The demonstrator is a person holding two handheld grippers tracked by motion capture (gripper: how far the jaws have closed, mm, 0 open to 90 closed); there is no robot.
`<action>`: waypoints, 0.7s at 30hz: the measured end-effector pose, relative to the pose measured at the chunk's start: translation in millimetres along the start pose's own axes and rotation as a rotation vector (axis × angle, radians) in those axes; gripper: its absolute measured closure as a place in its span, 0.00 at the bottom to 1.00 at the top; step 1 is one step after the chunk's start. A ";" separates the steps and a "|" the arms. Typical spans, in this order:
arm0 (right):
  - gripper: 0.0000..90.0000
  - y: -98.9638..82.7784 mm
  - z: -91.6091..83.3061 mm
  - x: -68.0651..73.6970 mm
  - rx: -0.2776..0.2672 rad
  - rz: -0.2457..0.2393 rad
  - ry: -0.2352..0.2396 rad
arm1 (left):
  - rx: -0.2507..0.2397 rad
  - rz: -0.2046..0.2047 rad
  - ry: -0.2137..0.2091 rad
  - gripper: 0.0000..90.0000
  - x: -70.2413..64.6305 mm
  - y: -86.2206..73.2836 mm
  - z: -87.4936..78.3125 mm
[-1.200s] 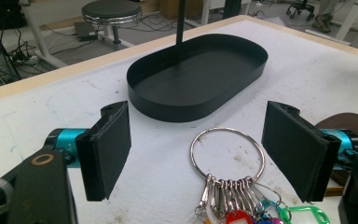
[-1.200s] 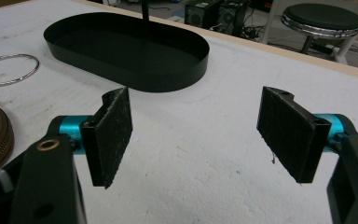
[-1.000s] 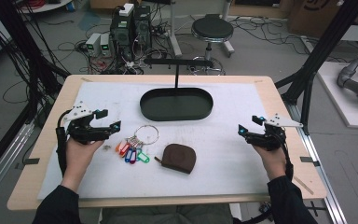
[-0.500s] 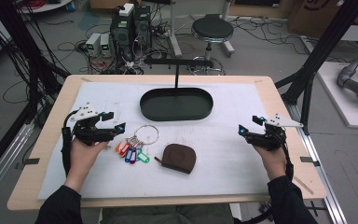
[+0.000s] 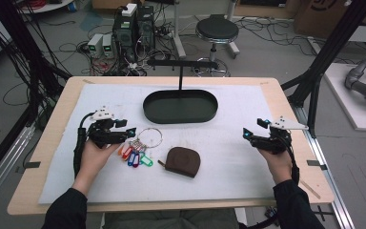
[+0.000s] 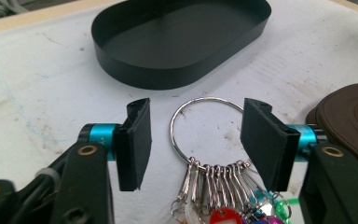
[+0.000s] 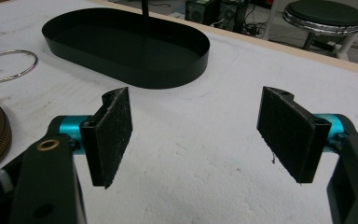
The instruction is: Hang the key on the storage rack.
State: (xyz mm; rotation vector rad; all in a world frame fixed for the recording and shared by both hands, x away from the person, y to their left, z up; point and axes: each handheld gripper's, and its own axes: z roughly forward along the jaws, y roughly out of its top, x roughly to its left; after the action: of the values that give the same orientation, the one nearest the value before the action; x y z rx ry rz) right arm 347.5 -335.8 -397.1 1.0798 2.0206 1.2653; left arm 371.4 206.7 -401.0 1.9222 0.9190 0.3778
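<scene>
A steel key ring (image 5: 150, 137) with several coloured key tags (image 5: 134, 155) lies on the white mat, left of centre. My left gripper (image 5: 128, 133) is low over it. In the left gripper view the ring (image 6: 208, 99) lies between the two black pads of the left gripper (image 6: 198, 140), and neither pad touches it. Those jaws have just been closing and still stand apart. A brown zip pouch (image 5: 183, 161) lies just right of the keys. My right gripper (image 5: 252, 129) rests at the mat's right side, open, with bare mat between the pads of the right gripper (image 7: 200, 135).
A black oval tray (image 5: 180, 119) with a T-shaped post (image 5: 180, 71) stands behind the keys, empty. The wooden table edge (image 5: 171, 206) runs along the front. Beyond the table are a stool (image 5: 217, 29), computers (image 5: 133, 24) and cables on the floor.
The left gripper has moved right and down onto the key ring, and its jaws have narrowed around it. The right gripper has stayed where it was.
</scene>
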 end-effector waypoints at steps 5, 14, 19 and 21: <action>0.30 0.0 0.9 0.1 0.003 0.000 0.000 | 0.024 -0.011 0.018 0.52 1.1 4.3 11.3; 0.30 -0.1 1.2 0.3 0.002 -0.003 0.003 | 0.160 -0.009 0.062 0.65 1.4 11.3 44.8; 0.30 -0.9 0.0 0.1 0.005 0.003 0.004 | 0.196 0.005 0.075 0.72 -0.6 12.0 57.2; 0.30 -1.4 -0.1 -0.4 0.004 0.001 0.004 | 0.212 0.016 0.081 0.75 -1.5 12.1 60.7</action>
State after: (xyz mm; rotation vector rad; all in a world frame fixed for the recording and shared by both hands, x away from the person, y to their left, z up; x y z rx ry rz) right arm 347.1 -336.5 -398.4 1.0811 2.0269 1.2655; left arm 411.8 164.5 -421.5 2.1207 1.0319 0.3823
